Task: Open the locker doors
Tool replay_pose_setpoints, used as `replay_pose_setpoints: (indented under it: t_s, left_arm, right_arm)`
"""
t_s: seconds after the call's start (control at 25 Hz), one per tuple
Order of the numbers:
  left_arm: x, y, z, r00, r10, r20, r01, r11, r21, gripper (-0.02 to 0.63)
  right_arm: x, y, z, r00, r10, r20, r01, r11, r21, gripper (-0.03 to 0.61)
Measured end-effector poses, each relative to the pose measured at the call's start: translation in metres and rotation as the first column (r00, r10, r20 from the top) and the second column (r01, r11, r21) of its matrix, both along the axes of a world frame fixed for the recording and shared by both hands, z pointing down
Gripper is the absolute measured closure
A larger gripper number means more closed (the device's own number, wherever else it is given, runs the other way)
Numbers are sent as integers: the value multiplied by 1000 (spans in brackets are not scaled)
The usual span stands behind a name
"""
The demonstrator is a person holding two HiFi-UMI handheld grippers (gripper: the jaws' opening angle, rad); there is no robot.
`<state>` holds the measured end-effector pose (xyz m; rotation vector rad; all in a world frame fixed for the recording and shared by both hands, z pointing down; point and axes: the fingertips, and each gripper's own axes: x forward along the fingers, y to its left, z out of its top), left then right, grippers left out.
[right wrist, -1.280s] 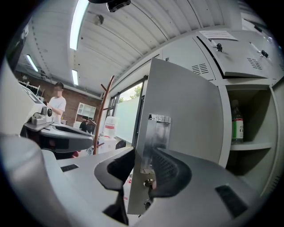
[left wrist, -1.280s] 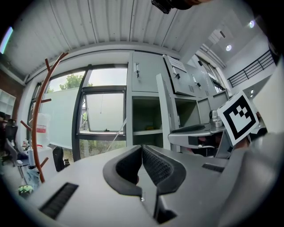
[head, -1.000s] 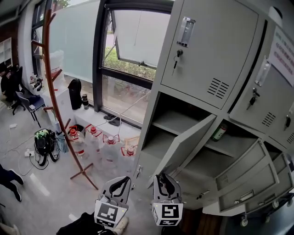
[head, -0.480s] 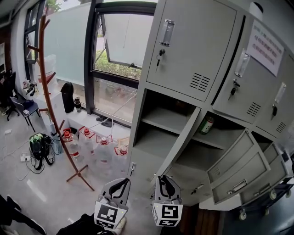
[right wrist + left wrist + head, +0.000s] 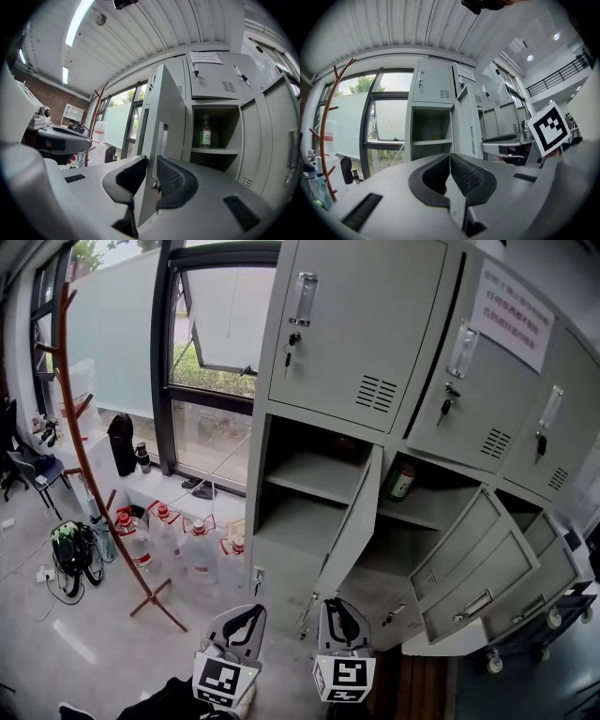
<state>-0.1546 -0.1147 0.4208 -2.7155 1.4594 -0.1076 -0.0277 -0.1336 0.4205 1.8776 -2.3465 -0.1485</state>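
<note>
The grey lockers (image 5: 375,427) have their upper doors (image 5: 361,324) closed, each with a key in its lock. The lower doors stand open. My right gripper (image 5: 339,617) is at the bottom edge of the lower left door (image 5: 352,521). In the right gripper view that door's edge (image 5: 164,122) runs between the jaws, and my right gripper (image 5: 151,176) is shut on it with both pads against it. To its left my left gripper (image 5: 239,624) hangs free. In the left gripper view, my left gripper (image 5: 450,168) is shut on nothing and faces the open compartment (image 5: 431,126).
A green bottle (image 5: 400,481) stands on a shelf in the middle compartment. Two more open doors (image 5: 469,563) jut out at the lower right. A wooden coat stand (image 5: 70,427), water jugs (image 5: 202,545) and a bag (image 5: 70,549) stand by the window on the left.
The head view has swung towards the lockers, which now fill the middle of the picture. The lower left door looks more edge-on. Both grippers keep their places in the view.
</note>
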Motion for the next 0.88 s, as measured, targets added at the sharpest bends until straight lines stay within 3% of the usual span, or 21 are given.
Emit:
replay_pose_setpoints:
  t_s: [0.6,0.88]
  left_arm:
    - [38,10,-1,997,73,12,-73,997,5,588]
    - [46,12,-3,996,85,18,-85,996,10,589]
  right_arm:
    - [60,16,1,992,123,4,-123,992,3,517]
    - [69,18,1,991,133,13,-133,991,10,520]
